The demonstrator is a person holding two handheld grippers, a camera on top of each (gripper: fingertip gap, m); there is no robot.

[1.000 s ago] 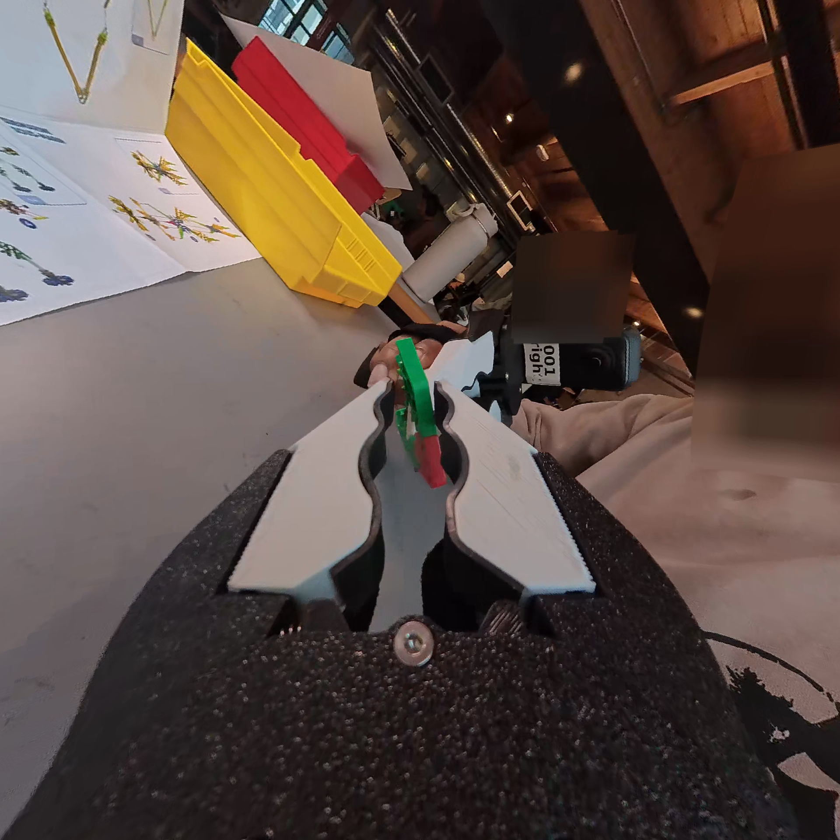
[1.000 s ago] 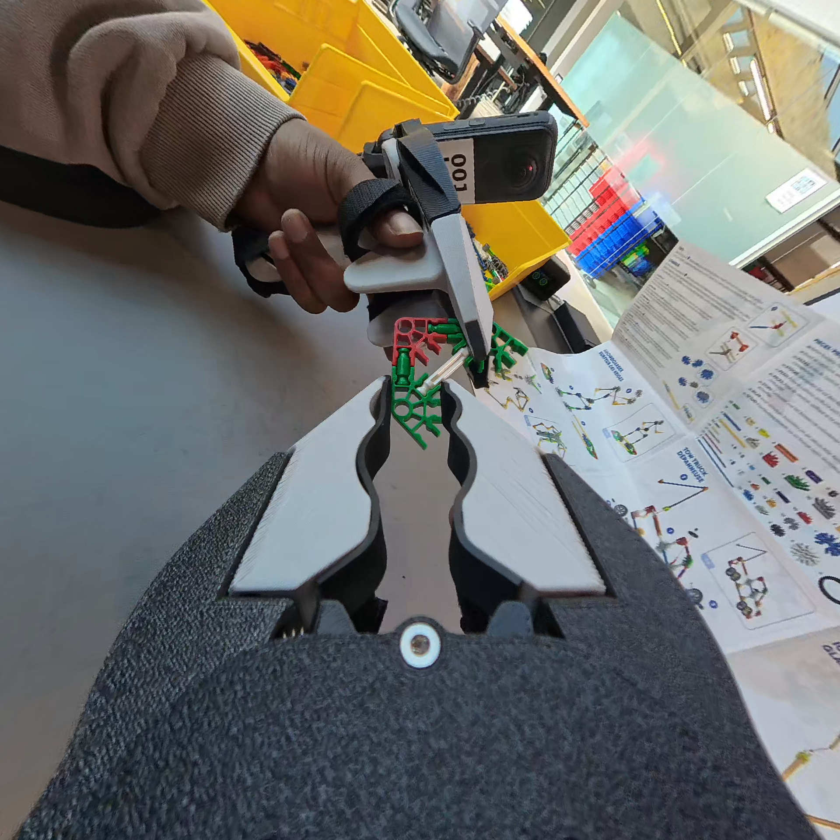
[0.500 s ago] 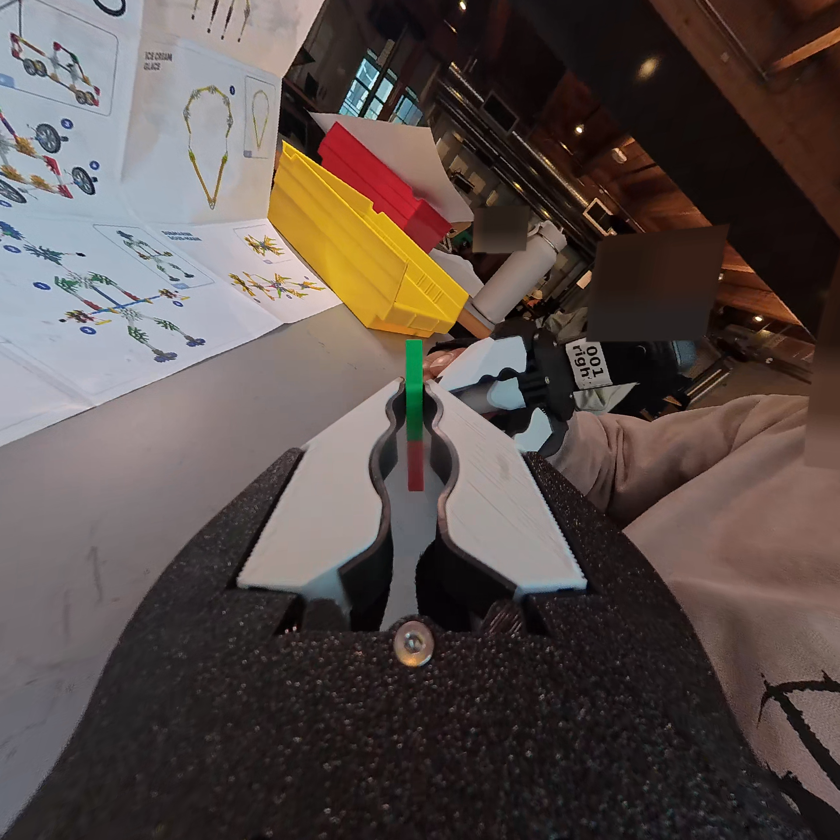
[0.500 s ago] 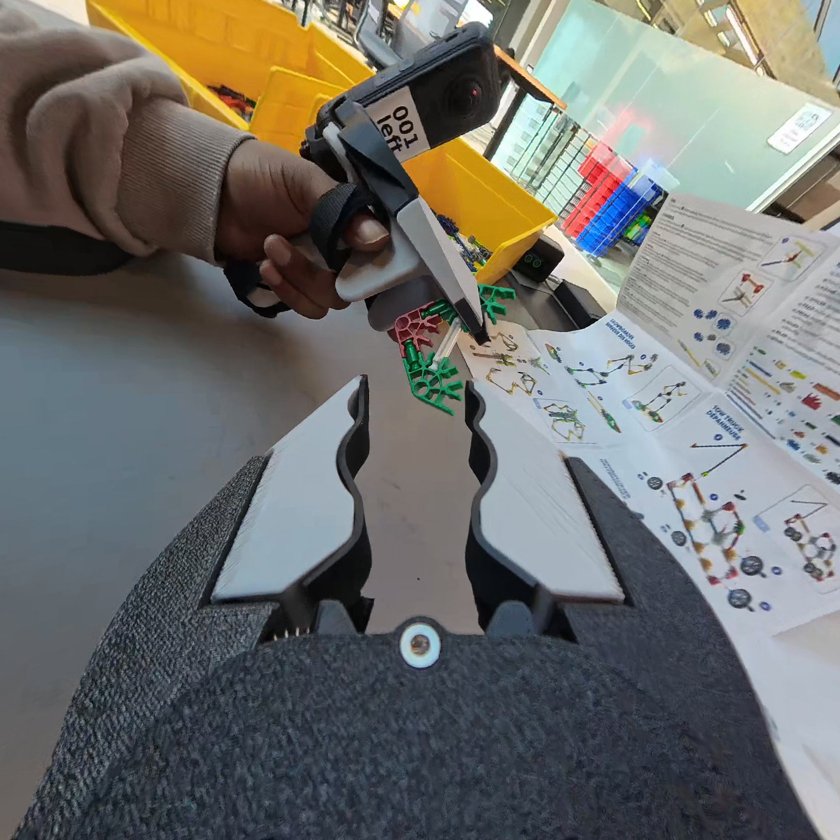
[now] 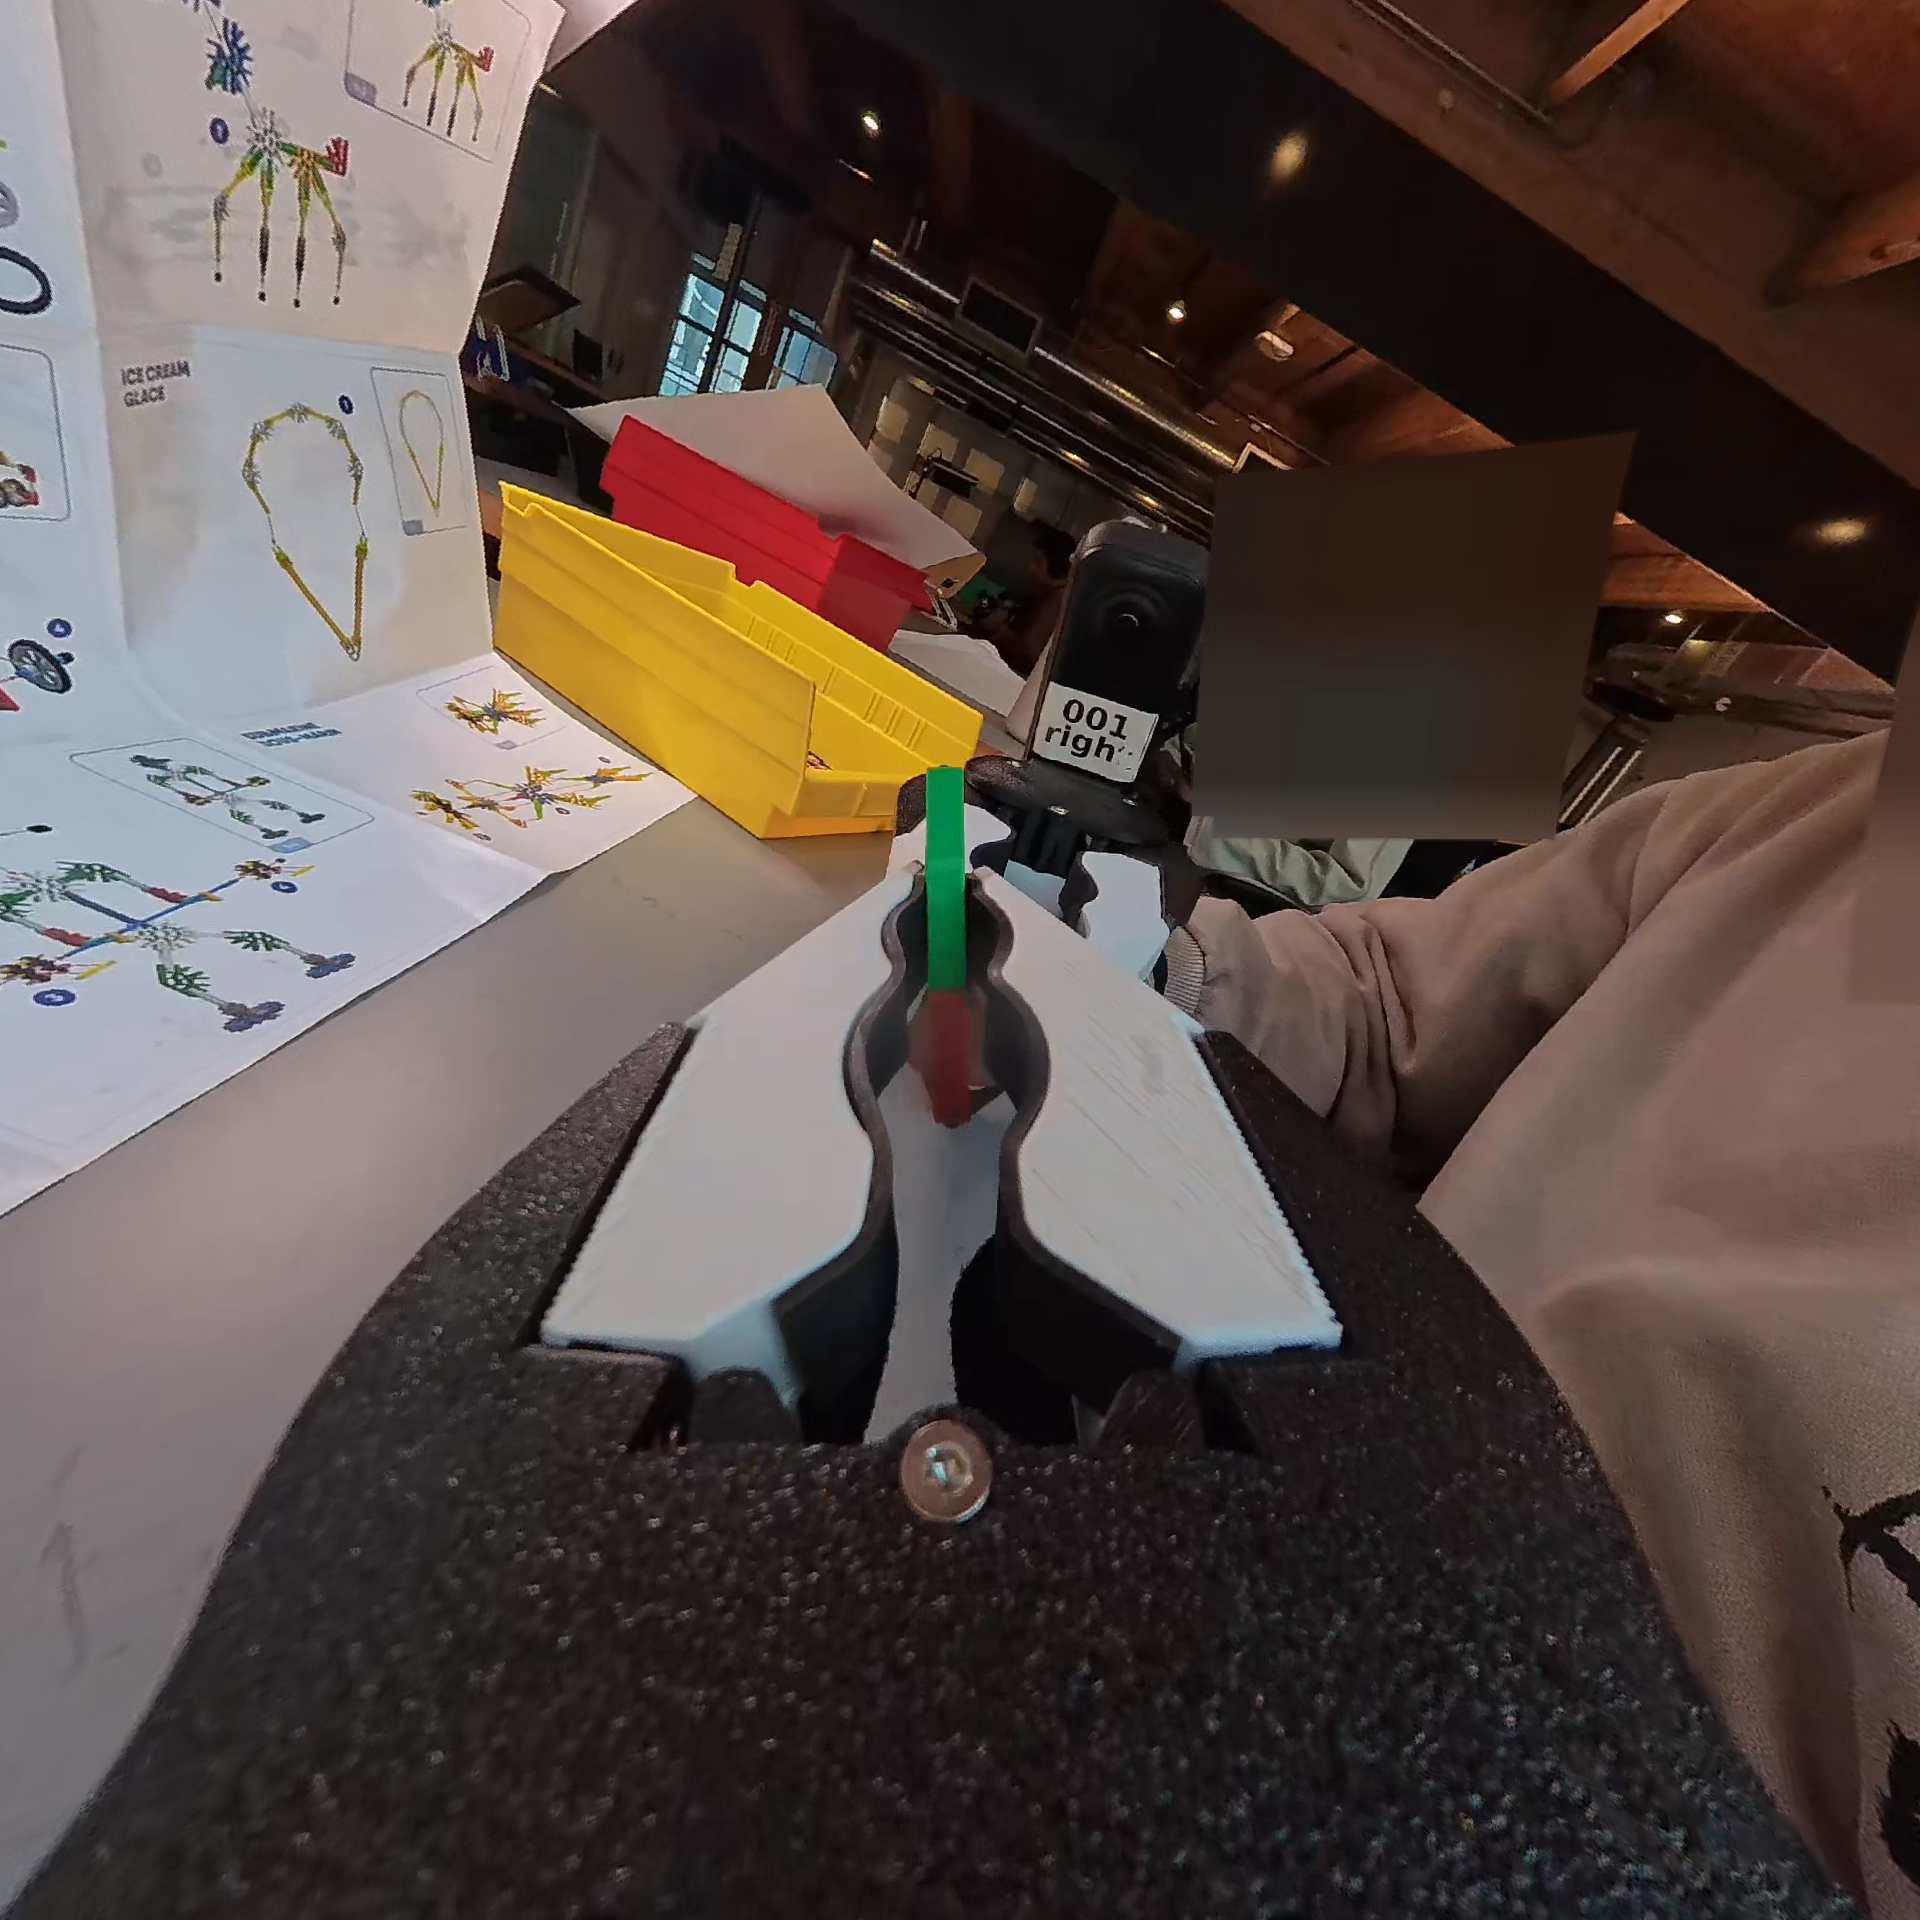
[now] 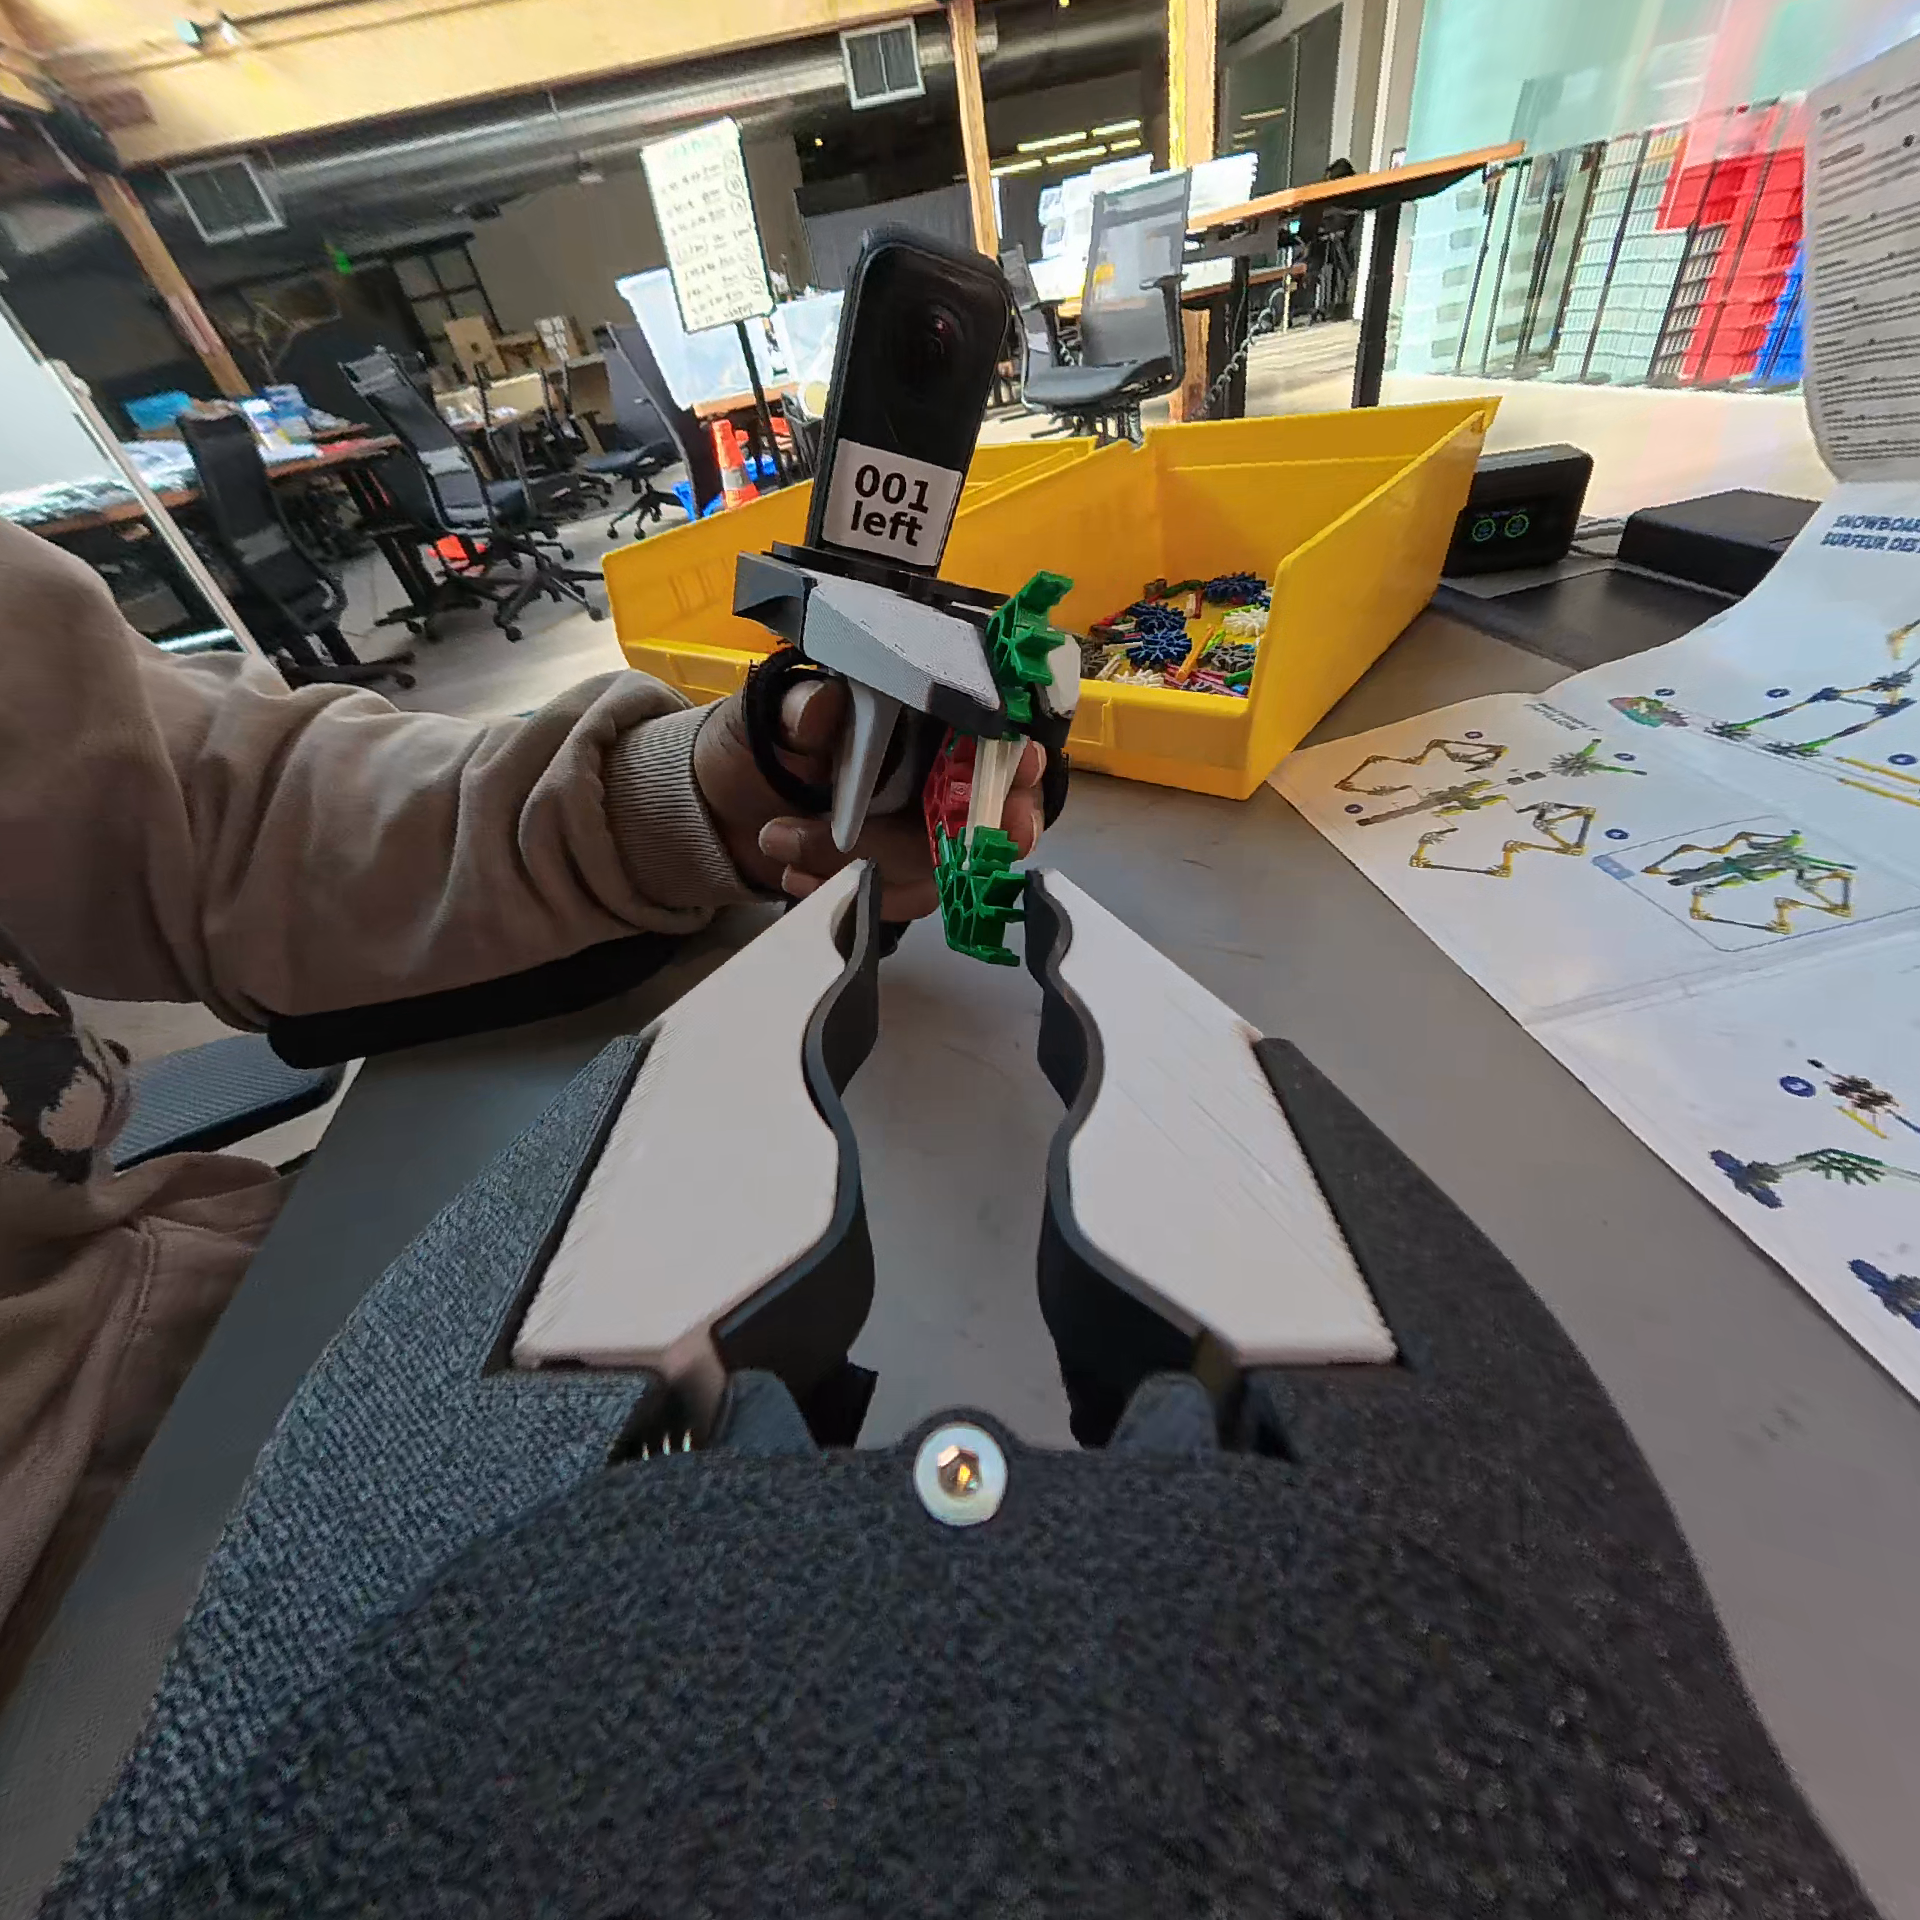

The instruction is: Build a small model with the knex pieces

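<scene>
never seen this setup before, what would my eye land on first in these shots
First, the green, red and white toy assembly clamped in the left gripper, held above the grey table. The right gripper faces it with jaws apart, its right fingertip close beside the lower green piece. Behind stands a yellow bin of mixed coloured parts, and illustrated instruction sheets lie at the right.

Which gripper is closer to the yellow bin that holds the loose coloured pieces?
Left. The left gripper, shut on the green and red assembly, stands just in front of the yellow bin. The open right gripper is behind it, farther from the bin.
</scene>
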